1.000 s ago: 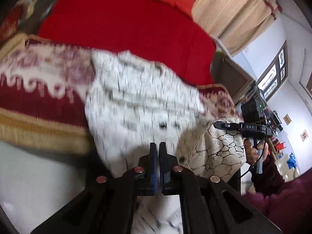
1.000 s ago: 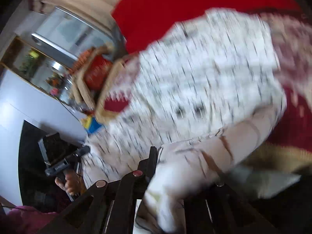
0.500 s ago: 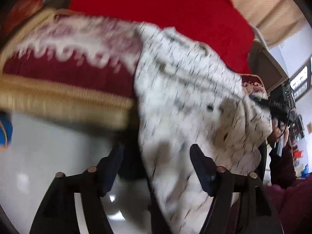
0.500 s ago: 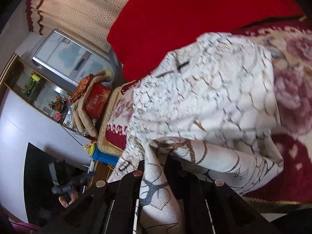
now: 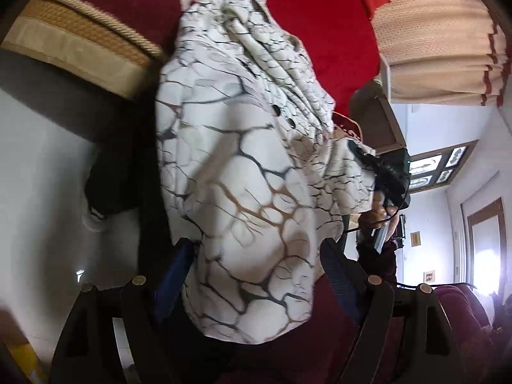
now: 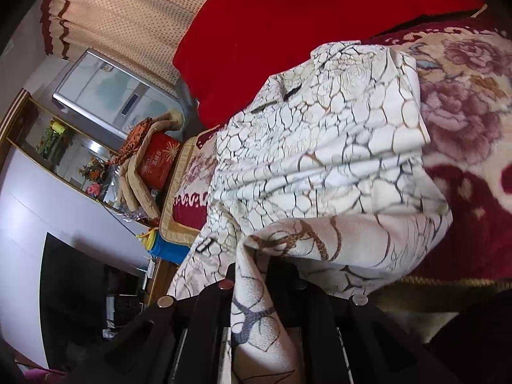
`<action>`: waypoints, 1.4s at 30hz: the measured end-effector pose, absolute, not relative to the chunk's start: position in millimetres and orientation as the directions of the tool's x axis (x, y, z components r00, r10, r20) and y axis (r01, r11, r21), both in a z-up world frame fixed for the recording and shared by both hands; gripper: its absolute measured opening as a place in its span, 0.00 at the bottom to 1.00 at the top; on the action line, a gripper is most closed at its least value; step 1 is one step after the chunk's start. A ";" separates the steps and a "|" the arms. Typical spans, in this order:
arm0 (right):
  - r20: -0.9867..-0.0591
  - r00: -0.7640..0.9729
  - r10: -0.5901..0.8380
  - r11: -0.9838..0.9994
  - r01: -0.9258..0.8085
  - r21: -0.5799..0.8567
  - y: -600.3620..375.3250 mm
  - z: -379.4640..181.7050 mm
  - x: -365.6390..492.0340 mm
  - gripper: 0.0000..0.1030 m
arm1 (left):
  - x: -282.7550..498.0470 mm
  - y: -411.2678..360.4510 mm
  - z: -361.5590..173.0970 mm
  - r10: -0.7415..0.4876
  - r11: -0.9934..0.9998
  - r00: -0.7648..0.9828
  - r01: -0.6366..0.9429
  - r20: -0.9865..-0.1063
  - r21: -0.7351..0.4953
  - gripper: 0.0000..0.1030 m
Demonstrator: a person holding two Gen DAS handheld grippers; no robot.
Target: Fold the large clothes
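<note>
A large white garment (image 5: 252,166) with a dark and tan crackle print hangs off the edge of a red floral blanket (image 6: 473,121) on a bed. My left gripper (image 5: 256,265) is open, its blue-padded fingers (image 5: 174,265) spread on either side of a hanging fold without pinching it. My right gripper (image 6: 252,272) is shut on a fold of the garment (image 6: 320,160), which drapes down between its jaws. The right gripper also shows in the left wrist view (image 5: 380,166), held in a hand at the garment's right edge.
A plain red cover (image 6: 304,22) lies further back on the bed, with beige curtains (image 6: 121,16) behind. A side shelf holds a red box (image 6: 160,160) and clutter. A blue and yellow container (image 6: 166,246) stands by the bed. Pale floor (image 5: 48,192) lies at left.
My left gripper opened and let go of the garment, then moved in closer to the hanging fold. My right gripper stayed shut on the cloth and the garment settled lower.
</note>
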State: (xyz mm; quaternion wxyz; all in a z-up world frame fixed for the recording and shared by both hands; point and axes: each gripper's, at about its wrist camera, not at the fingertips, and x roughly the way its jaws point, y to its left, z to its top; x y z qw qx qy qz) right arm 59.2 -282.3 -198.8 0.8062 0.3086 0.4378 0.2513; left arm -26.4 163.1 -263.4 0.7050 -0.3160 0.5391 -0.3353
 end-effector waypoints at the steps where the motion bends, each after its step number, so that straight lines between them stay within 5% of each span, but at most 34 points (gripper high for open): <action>1: -0.556 0.484 0.676 0.684 -0.131 0.718 -280.0 -200.6 56.6 0.06 | -28.4 158.4 -261.4 -0.801 0.594 0.195 0.147 -0.566 -0.791 0.70; 2: -0.560 0.480 0.675 0.686 -0.129 0.716 -278.4 -201.2 54.5 0.06 | -29.7 149.7 -257.7 -0.774 0.632 0.196 0.174 -0.602 -0.755 0.43; 4: -0.568 0.475 0.672 0.694 -0.136 0.707 -274.7 -200.0 50.3 0.06 | -30.4 140.0 -250.7 -0.741 0.672 0.194 0.216 -0.643 -0.709 0.13; 7: -0.588 0.479 0.652 0.722 -0.158 0.673 -268.4 -194.1 45.1 0.06 | -26.1 134.3 -240.1 -0.707 0.707 0.219 0.239 -0.673 -0.665 0.09; 19: -0.497 0.574 0.651 0.715 -0.245 0.655 -279.9 -133.2 79.3 0.06 | 65.6 150.5 -123.7 -0.709 0.696 0.487 0.367 -0.510 -0.617 0.07; 27: -0.362 0.729 0.581 0.625 -0.114 0.772 -353.5 -124.9 172.2 0.06 | 220.3 153.1 -86.8 -0.612 0.763 0.594 0.270 -0.522 -0.587 0.07; 31: -0.318 0.778 0.541 0.486 0.019 0.874 -407.0 -168.6 244.8 0.06 | 315.3 146.2 -97.8 -0.536 0.800 0.629 0.163 -0.564 -0.578 0.07; 38: -0.292 0.806 0.516 0.187 0.227 0.956 -452.1 -277.6 317.0 0.14 | 446.5 108.5 -205.2 -0.468 0.802 0.492 -0.113 -0.734 -0.587 0.12; 40: -0.303 0.802 0.515 0.173 0.249 0.953 -458.0 -287.4 319.5 0.27 | 447.0 113.2 -223.6 -0.506 0.741 0.528 -0.140 -0.683 -0.657 0.20; 42: -0.274 0.842 0.465 0.185 0.210 0.960 -468.5 -274.9 310.2 0.61 | 436.0 122.9 -229.6 -0.553 0.663 0.588 -0.118 -0.589 -0.740 0.31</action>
